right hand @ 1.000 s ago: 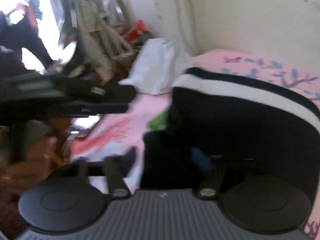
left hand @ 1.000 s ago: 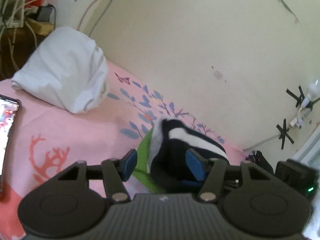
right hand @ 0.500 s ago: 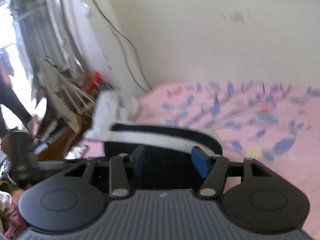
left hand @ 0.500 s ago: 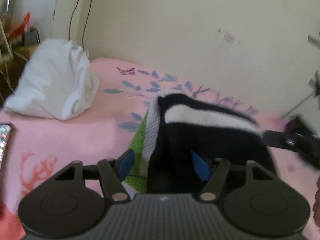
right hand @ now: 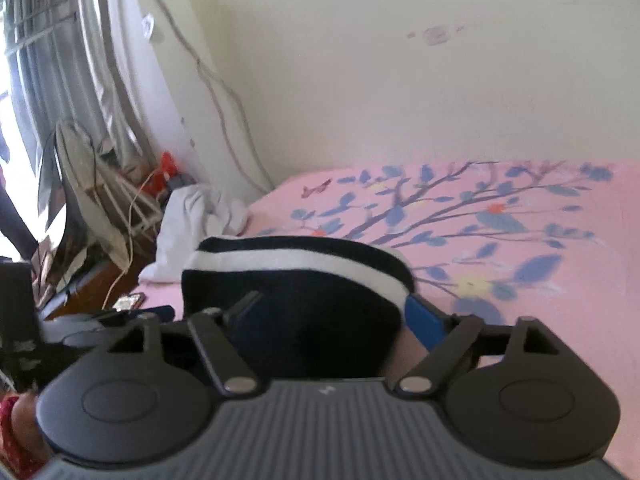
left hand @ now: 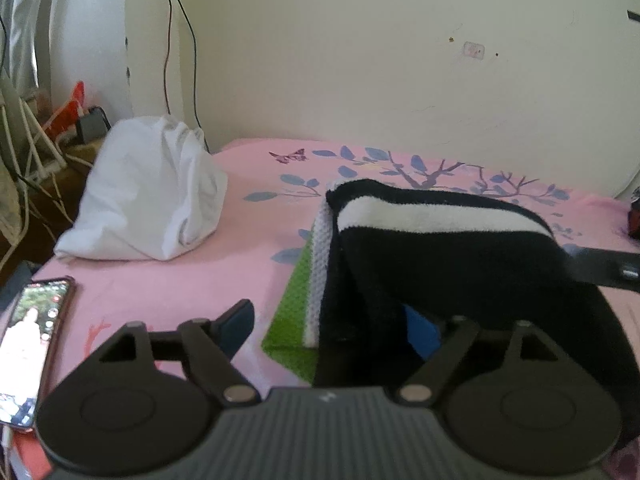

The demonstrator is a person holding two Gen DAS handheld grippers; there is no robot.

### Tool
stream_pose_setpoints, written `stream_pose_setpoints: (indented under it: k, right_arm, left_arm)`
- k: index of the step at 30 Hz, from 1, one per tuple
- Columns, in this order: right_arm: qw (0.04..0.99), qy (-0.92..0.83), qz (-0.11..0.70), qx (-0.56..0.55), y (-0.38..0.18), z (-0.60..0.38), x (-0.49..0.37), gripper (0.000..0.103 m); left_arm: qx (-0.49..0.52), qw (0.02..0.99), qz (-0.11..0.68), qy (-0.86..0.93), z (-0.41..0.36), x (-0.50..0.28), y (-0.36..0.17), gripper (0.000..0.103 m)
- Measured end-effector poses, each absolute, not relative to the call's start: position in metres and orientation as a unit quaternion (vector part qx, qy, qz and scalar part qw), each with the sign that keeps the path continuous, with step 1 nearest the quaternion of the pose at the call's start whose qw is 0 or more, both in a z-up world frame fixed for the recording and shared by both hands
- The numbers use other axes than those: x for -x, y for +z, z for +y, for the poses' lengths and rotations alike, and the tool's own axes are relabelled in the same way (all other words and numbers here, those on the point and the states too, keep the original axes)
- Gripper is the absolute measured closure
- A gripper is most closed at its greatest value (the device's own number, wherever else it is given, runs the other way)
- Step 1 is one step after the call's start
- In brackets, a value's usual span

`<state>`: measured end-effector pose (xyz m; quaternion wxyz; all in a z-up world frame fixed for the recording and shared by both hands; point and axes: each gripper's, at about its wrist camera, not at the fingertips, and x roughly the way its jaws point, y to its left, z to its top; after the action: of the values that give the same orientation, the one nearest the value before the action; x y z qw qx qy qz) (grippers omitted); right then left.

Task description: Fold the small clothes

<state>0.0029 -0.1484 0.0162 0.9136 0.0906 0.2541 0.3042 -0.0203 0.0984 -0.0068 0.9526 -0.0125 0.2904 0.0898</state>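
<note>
Your left black two-finger claw [left hand: 328, 330] is level and low, jaws spread wide. Its left blue pad [left hand: 239, 326] is free; its right blue pad [left hand: 420, 334] is half hidden in fabric folds. Your right black two-finger claw [right hand: 336, 316] is also level, jaws wide apart, one blue pad [right hand: 424, 320] exposed at the right. Its finger [left hand: 604, 268] shows in the left wrist view.

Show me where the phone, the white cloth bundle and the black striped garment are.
phone [left hand: 34, 336], left wrist view, middle of its lit screen.
white cloth bundle [left hand: 148, 196], left wrist view, its front face.
black striped garment [right hand: 304, 264], right wrist view, its white stripe.
</note>
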Motion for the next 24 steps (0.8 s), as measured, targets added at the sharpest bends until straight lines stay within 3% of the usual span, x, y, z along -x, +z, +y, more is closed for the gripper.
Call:
stream_pose_setpoints:
  k: [5,11,24]
  right_arm:
    - [0.919,0.295,0.246,-0.088,0.005,-0.170,0.026,0.013]
    - [0.904,0.314,0.275,-0.089,-0.019,-0.171,0.031,0.013]
    - [0.875,0.343,0.311,-0.138,-0.027,-0.180,0.021,0.014]
  left_arm:
    - [-0.002,0.952,0.286,0.110,0.094,0.021,-0.008,0.015]
    - [-0.007,0.951,0.281,0.132,0.097,0.019,-0.013,0.001]
    - [-0.026,0.959,0.247,0.134,0.094,0.025,-0.023,0.000]
